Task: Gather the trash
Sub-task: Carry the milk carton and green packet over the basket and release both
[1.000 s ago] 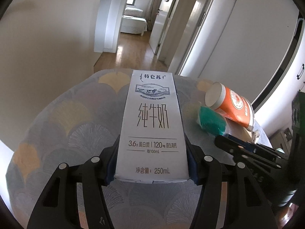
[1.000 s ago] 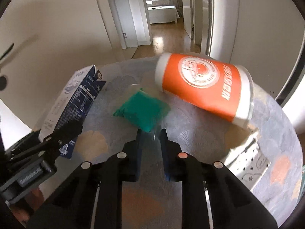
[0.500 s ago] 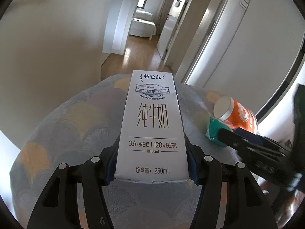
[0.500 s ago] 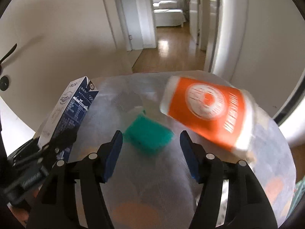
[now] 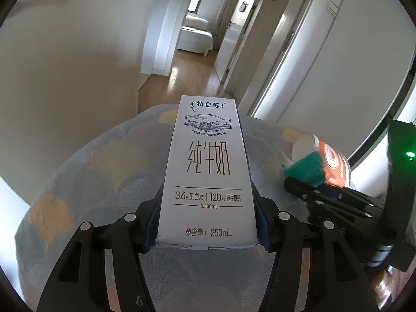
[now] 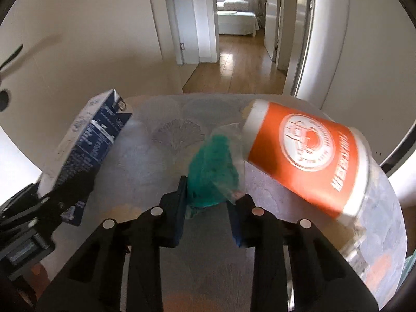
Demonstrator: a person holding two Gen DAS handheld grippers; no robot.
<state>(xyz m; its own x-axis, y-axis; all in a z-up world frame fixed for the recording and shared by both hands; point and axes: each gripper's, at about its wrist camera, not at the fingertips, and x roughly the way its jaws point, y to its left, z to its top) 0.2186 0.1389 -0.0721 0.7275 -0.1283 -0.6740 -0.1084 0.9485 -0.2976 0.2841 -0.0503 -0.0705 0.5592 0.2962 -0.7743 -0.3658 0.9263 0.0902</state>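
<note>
A white 250mL milk carton [image 5: 208, 179] points toward twelve o'clock, held above the bench. At its three o'clock, a crumpled teal wrapper [image 6: 214, 174] is lifted beside an orange paper cup [image 6: 309, 156] lying on its side.

white milk carton [image 5: 208, 179], teal packet [image 6: 213, 171], orange-and-white cup [image 6: 309, 156]

The milk carton [image 5: 208, 176] hid the surface [image 5: 85, 171] behind it, and its base sat buried between the left hand-held gripper [image 5: 208, 223] fingers. The orange cup [image 6: 306, 156] was blurred, its lettering unreadable. The green wrapper [image 6: 213, 171] covered the right hand-held gripper [image 6: 208, 202] fingertips.
</note>
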